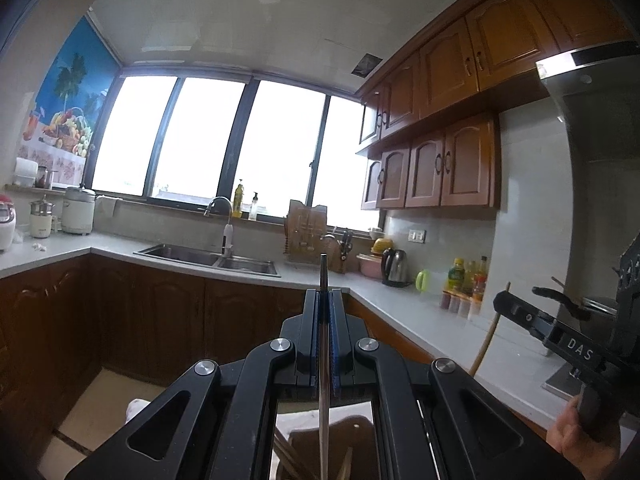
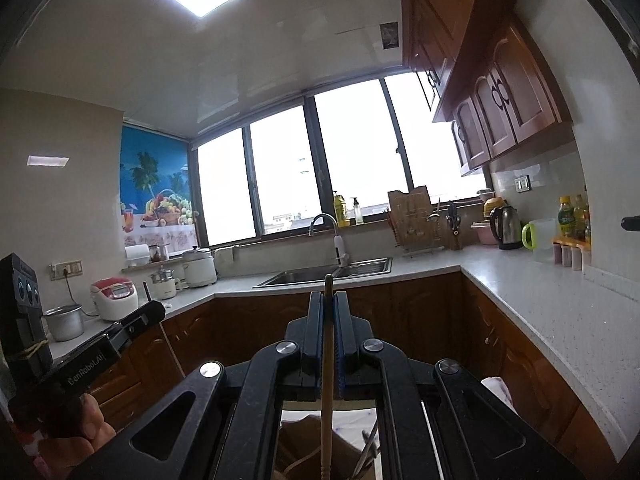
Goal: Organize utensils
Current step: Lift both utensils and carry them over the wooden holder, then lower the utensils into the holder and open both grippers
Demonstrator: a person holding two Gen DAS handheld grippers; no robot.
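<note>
My left gripper (image 1: 324, 294) is shut on a thin metal utensil handle (image 1: 323, 360) that runs upright between the blue pads and sticks out above the fingertips. My right gripper (image 2: 329, 296) is shut on a wooden chopstick (image 2: 327, 380), also upright between its pads. Both are held up in the air, level with the kitchen counters. The right gripper also shows at the right edge of the left wrist view (image 1: 532, 316), with the chopstick (image 1: 486, 340) hanging below it. The left gripper shows at the left of the right wrist view (image 2: 140, 318). Below each gripper a brown container (image 1: 360, 440) with other utensils is partly visible.
An L-shaped grey countertop (image 2: 540, 300) runs around the room with a double sink (image 1: 208, 258), a knife block and cutting-board rack (image 1: 306, 226), a kettle (image 1: 394, 268), bottles (image 1: 466, 276) and rice cookers (image 2: 116, 298). Wooden cabinets hang above.
</note>
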